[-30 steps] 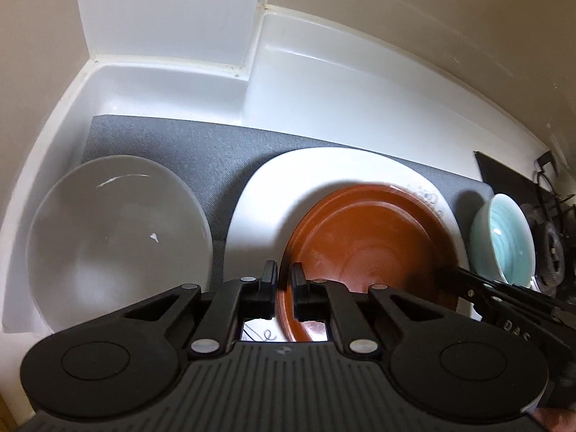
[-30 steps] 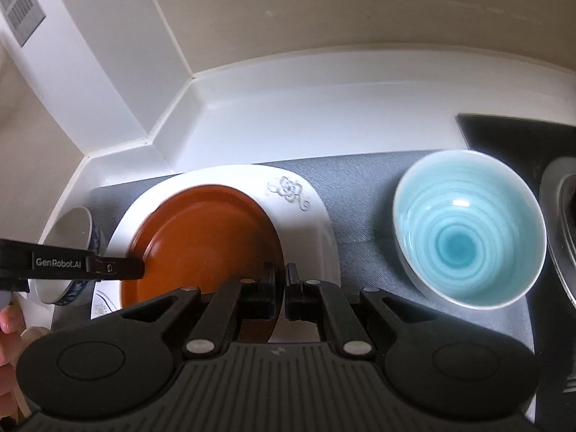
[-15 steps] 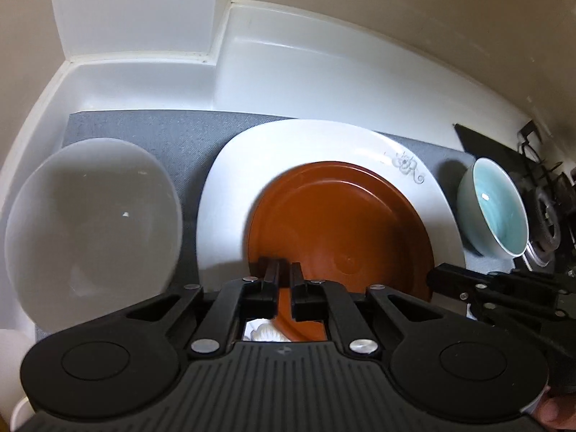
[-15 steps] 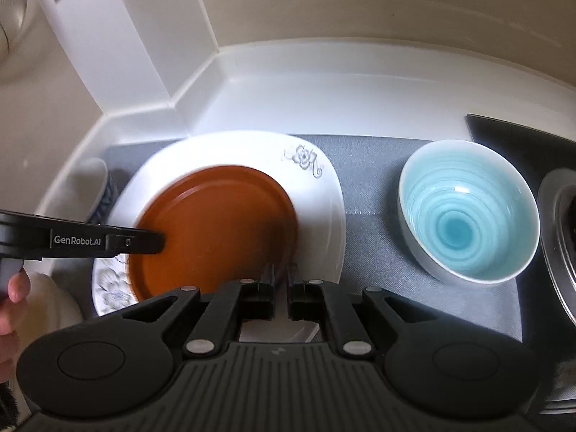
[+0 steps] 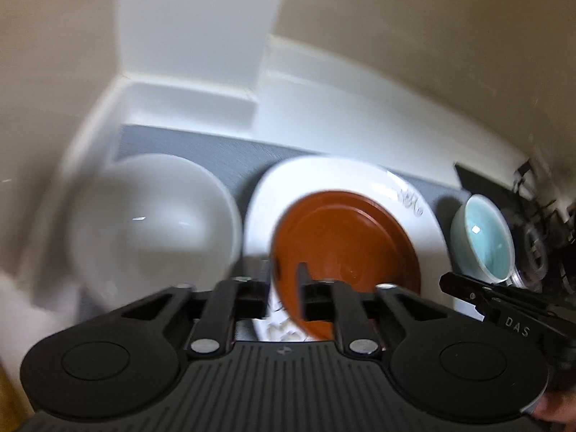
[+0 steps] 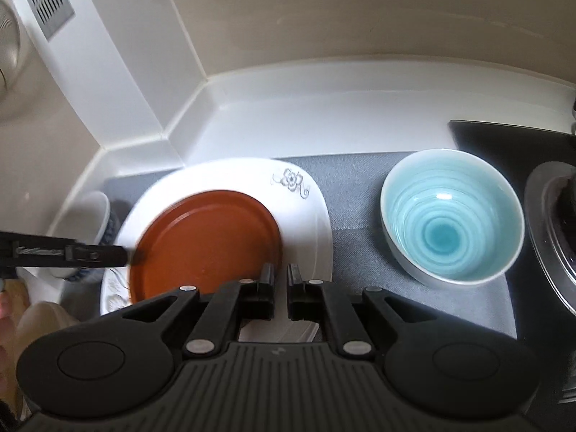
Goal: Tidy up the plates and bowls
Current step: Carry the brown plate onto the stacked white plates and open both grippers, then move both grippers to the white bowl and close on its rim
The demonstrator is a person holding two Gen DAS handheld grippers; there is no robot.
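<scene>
Left gripper (image 5: pixel 284 288): points steeply down over the near edge of the brown plate (image 5: pixel 345 252); jaws opening, the plate's rim between them, pads not pressing it.
Right gripper (image 6: pixel 280 289): points steeply down at the plates' right edge; jaws opening by a narrow slit, nothing visibly clamped.
Hand: part of one shows at the left edge of the right wrist view (image 6: pixel 7 309).
Plates, two: the brown plate lies on the white flowered plate (image 6: pixel 309 208), both on the grey mat (image 6: pixel 360 187).
Bowls, two: a white bowl (image 5: pixel 151 223) left of the plates, a light blue bowl (image 6: pixel 451 216) right of them, on the mat.
Cup, one: a white cup (image 6: pixel 86 216) beyond the left gripper, blurred.
</scene>
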